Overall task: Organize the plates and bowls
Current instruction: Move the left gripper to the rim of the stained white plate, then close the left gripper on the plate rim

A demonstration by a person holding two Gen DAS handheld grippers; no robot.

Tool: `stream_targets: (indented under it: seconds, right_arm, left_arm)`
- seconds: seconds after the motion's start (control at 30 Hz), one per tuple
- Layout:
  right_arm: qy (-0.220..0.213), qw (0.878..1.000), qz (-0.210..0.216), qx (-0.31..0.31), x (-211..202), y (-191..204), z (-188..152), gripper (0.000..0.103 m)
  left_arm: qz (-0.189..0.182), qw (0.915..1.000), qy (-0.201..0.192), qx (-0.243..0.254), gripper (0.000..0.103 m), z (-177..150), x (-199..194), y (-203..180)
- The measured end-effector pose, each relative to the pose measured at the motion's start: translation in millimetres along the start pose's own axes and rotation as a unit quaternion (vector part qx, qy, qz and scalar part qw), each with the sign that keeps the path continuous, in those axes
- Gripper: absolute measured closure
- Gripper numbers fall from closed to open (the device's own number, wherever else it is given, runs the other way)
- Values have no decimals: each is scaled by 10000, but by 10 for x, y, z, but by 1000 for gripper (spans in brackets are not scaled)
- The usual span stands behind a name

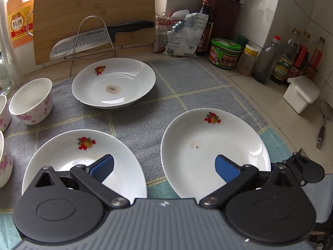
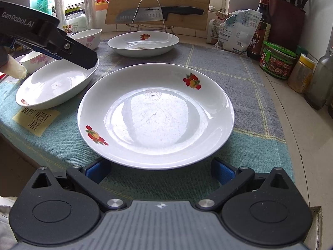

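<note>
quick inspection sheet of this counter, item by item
surface: grey and teal checked cloth over a tiled counter.
job's things: three white fruit-print plates, near right plate, near left plate, far plate; floral bowls at left.
clutter: santoku knife on a wire rack, cutting board, sauce jar, bottles, bags.
grippers: left gripper open over the gap between the near plates; right gripper open at the near right plate's front rim.
cables: nothing seen.
surroundings: tiled wall, knife block.

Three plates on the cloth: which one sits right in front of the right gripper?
The near right plate, between the open right gripper's fingers. The left plate is under the left gripper; the far plate is by the knife rack.
</note>
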State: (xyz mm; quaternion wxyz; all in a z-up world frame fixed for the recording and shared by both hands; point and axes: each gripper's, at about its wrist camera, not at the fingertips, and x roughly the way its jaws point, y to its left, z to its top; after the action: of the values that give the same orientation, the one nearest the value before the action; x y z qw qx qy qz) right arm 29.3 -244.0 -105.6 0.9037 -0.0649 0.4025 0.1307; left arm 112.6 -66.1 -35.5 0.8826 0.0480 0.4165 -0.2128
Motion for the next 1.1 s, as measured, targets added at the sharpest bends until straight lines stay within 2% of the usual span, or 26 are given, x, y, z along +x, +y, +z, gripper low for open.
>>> stream_targets:
  seconds: [0.33, 0.6, 0.8, 1.1]
  right_arm:
    - [-332, 9994, 32, -36, -34, -4, -87, 0]
    - [-505, 9987, 55, -75, -36, -8, -116, 0]
    - [-525, 9986, 60, -89, 0, -16, -88, 0]
    - [-537, 9983, 136, -188, 7, -20, -81, 0]
  left_arm:
    - [-452, 9948, 412, 808, 1, 277, 390, -133]
    - [-891, 9818, 735, 1510, 1, 434, 698, -206]
    - [-1315, 9706, 1131, 1668, 1, 522, 907, -173]
    - [-1788, 9559, 1554, 1736, 7, 625, 1059, -133]
